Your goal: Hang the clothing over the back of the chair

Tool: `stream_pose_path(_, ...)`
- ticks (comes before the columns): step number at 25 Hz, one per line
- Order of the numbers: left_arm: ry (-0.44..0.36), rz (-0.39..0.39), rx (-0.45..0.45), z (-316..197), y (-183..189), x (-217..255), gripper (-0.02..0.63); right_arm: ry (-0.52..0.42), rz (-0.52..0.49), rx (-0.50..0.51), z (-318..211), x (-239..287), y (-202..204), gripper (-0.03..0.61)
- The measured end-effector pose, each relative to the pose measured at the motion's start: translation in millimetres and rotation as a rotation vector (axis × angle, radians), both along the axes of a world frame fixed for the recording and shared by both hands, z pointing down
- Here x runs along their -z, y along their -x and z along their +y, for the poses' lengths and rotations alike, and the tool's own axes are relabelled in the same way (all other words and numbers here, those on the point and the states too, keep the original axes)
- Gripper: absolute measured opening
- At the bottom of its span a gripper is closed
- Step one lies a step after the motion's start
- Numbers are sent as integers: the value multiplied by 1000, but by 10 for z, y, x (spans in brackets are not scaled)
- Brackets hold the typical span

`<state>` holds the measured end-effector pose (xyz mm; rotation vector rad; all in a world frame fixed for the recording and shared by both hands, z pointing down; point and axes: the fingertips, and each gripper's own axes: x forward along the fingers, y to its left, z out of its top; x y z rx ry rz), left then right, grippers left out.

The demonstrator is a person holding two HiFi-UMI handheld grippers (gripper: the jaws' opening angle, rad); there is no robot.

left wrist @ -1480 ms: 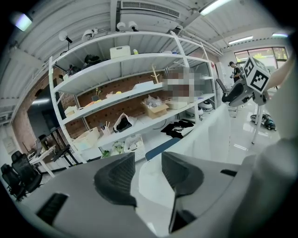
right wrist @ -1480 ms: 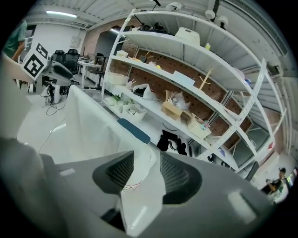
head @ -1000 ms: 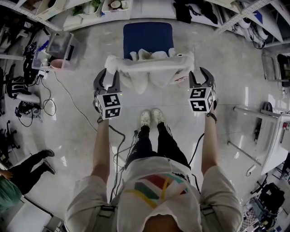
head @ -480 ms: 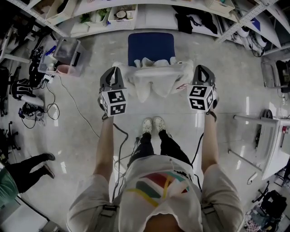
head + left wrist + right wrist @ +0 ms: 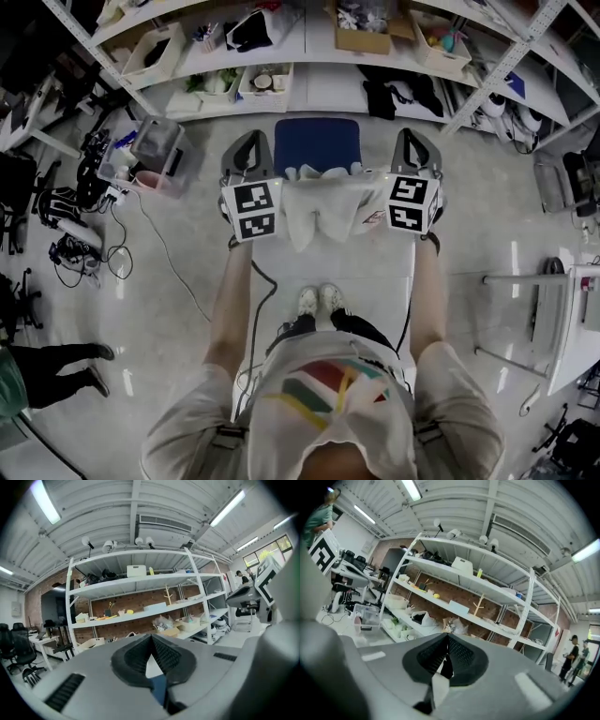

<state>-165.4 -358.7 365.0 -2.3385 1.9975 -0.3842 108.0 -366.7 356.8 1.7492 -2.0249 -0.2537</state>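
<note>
While the head view looks steeply down, the left gripper [image 5: 250, 155] and right gripper [image 5: 415, 150] are level with each other, well apart, and the white garment [image 5: 323, 202] is strung between them. It sags in two soft lobes over the near edge of the blue chair [image 5: 317, 141]; whether it touches the chair can't be told from this angle. Below it are the person's shoes [image 5: 319, 300] on the pale floor [image 5: 487, 234], and past the chair run the cluttered shelves [image 5: 309, 80]. Over to the left gripper view: the jaws are pressed right together at the tips, and a sliver of white garment [image 5: 153, 667] is caught in the gap just behind them, so this gripper [image 5: 151, 638] is clamped on the fabric. Now the right gripper view: same story, jaws closed tip to tip, a strip of white garment [image 5: 439, 686] pinched and trailing down from this gripper [image 5: 447, 638], with the shelves straight ahead.
</note>
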Motion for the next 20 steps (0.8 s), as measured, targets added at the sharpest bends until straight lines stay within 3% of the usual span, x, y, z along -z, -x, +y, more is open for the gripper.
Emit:
stream_pose_path(5,-94,122,20,169,-99,644,14,-158,-114,48,209,741,247,5)
stream_pose_path(10,-187,169,-1,488,-308,1185,14,-278,-182,126,549,1321,514,5)
stream_pose_path(20,-305,227,9,1210,-346,1498,14,-354,-266,245,1308,1536,874,5)
